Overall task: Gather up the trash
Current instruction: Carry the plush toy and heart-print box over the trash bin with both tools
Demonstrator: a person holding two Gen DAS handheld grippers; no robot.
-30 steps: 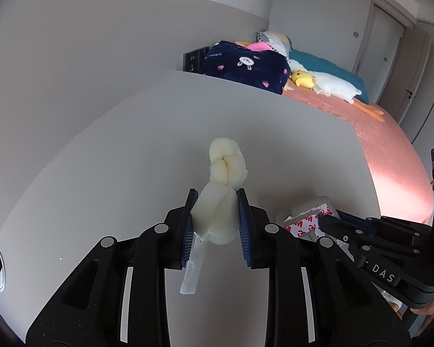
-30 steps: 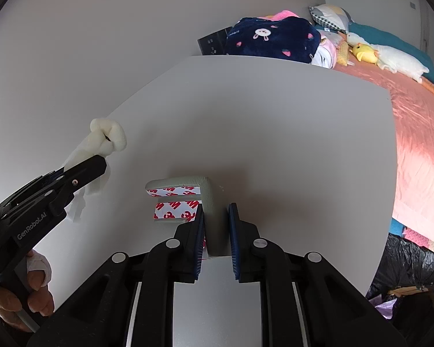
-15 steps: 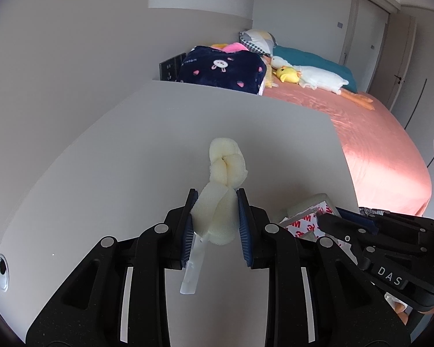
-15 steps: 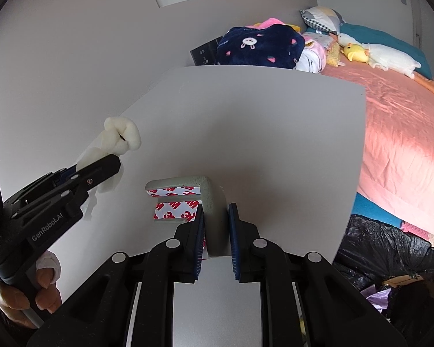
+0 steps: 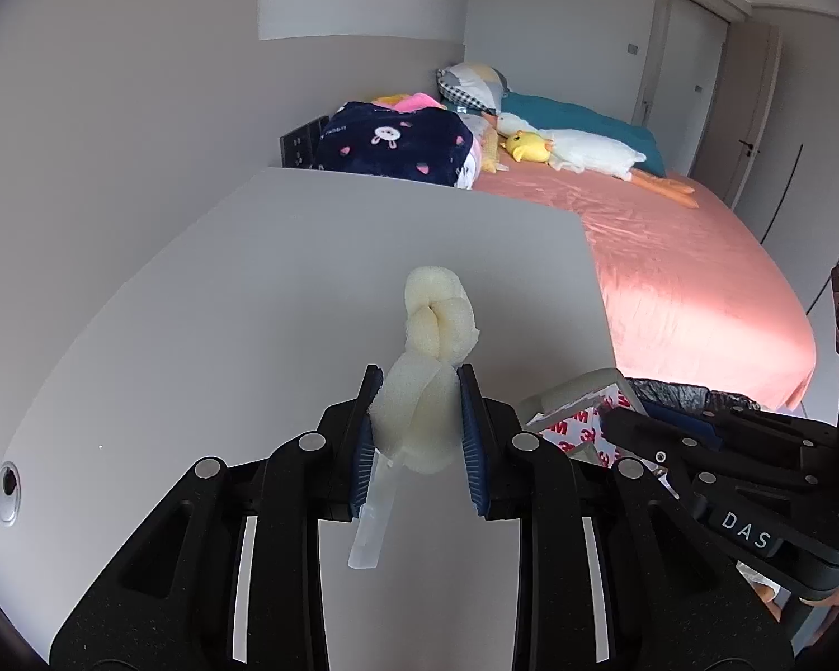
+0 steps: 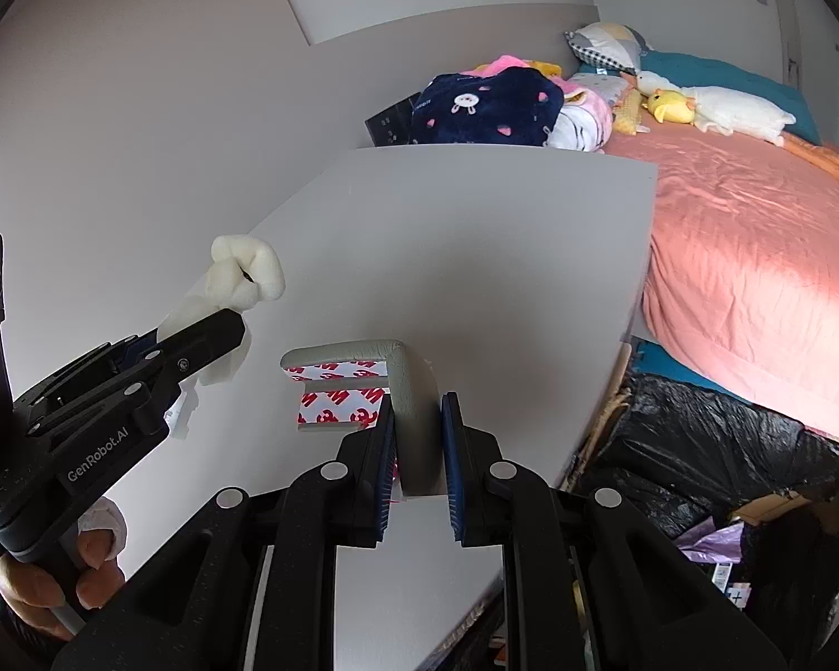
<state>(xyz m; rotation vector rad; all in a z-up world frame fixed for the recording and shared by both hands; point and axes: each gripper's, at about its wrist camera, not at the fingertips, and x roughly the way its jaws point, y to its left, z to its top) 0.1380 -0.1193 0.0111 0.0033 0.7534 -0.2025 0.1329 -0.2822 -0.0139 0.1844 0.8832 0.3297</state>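
Note:
My left gripper (image 5: pixel 418 425) is shut on a cream foam scrap (image 5: pixel 428 369) knotted at its top, with a clear plastic strip hanging below it; it is held above the white table (image 5: pixel 251 307). The foam also shows in the right wrist view (image 6: pixel 240 279). My right gripper (image 6: pixel 418 436) is shut on a grey L-shaped corner guard (image 6: pixel 408 386) with red-and-white adhesive backing, held above the table's right edge. The guard also shows in the left wrist view (image 5: pixel 576 402). A black trash bag (image 6: pixel 716 447) stands open below right of the table.
A bed with a pink sheet (image 6: pixel 755 235) lies right of the table, with plush toys (image 6: pixel 716 106) and a navy blanket (image 6: pixel 486 106) at its head. A cable hole (image 5: pixel 6 483) sits near the table's left edge. Grey wall on the left.
Both grippers have moved right toward the table's right edge, each still holding its item. The black trash bag has come into view below the right gripper.

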